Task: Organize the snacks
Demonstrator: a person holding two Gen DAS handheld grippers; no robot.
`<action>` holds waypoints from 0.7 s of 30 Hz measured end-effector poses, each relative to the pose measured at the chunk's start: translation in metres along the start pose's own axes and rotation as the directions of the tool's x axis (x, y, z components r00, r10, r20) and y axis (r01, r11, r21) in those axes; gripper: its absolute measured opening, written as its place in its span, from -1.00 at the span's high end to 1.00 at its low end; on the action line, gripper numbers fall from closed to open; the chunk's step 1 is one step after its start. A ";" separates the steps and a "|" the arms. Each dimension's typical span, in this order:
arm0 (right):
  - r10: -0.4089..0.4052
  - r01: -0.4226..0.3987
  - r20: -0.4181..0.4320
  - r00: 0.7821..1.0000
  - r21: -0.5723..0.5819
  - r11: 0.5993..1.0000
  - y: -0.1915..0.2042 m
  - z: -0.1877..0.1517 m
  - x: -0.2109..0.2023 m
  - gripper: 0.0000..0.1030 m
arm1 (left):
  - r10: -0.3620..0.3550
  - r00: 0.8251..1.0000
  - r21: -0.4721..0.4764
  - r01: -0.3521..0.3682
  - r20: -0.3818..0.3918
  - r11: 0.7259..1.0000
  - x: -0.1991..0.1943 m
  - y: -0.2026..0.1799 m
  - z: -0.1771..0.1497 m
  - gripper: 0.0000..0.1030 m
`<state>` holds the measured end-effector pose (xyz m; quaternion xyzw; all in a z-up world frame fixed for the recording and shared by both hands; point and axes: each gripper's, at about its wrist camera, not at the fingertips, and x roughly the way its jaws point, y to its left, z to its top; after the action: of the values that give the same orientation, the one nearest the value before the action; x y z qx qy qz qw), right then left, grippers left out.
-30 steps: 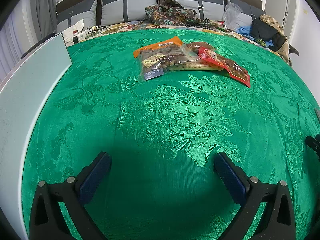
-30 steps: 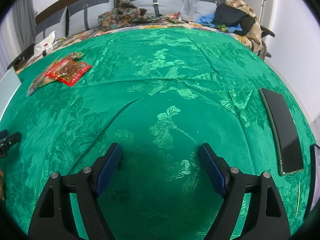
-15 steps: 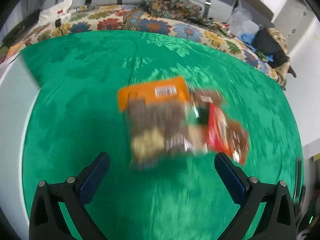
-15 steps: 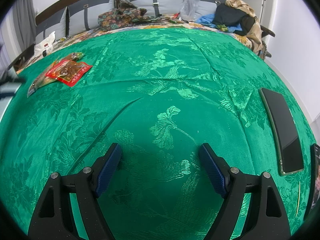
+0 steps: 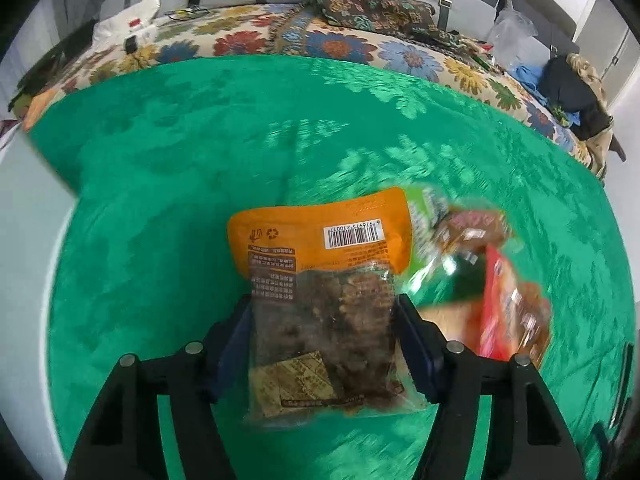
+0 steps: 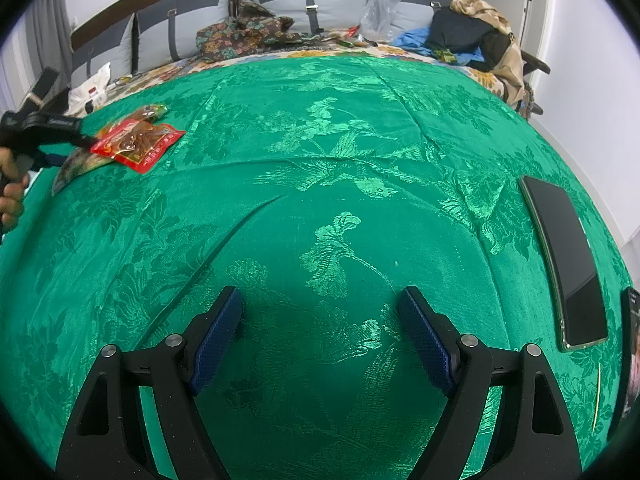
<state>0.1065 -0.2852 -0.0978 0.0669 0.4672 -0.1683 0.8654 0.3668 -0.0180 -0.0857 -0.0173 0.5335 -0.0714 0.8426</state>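
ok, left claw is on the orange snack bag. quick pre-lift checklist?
1. Left claw straddles the orange-topped snack bag, a pad on each side: ok.
2. Firm pinch on the bag: cannot tell; pads sit at its edges.
3. Neighbouring packets free of the bag: cannot tell; the green packet and red packet are blurred and lie close.
4. Right claw open, empty, away from the pile: ok.
5. Phone far from the snacks: ok.
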 end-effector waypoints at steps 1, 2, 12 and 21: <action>0.000 0.000 0.000 1.000 0.000 1.000 0.000 0.000 0.001 -0.64 | 0.017 1.000 0.003 -0.017 -0.005 1.000 -0.006 0.007 -0.009 -0.29; 0.000 0.000 0.000 1.000 0.000 1.000 0.000 0.000 0.001 -0.64 | 0.017 1.000 0.007 -0.017 -0.010 1.000 -0.011 0.015 -0.021 -0.29; -0.001 0.001 0.000 1.000 0.000 1.000 0.000 0.000 0.001 -0.64 | 0.087 0.996 0.169 -0.086 0.003 0.982 -0.072 0.043 -0.165 -0.42; -0.001 0.001 0.000 1.000 0.000 1.000 0.000 0.000 0.001 -0.64 | 0.044 0.989 0.112 -0.060 0.138 0.992 -0.073 0.067 -0.190 -1.00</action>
<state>0.1068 -0.2851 -0.0984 0.0668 0.4672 -0.1687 0.8653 0.1718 0.0673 -0.1087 0.0410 0.4705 -0.0789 0.8779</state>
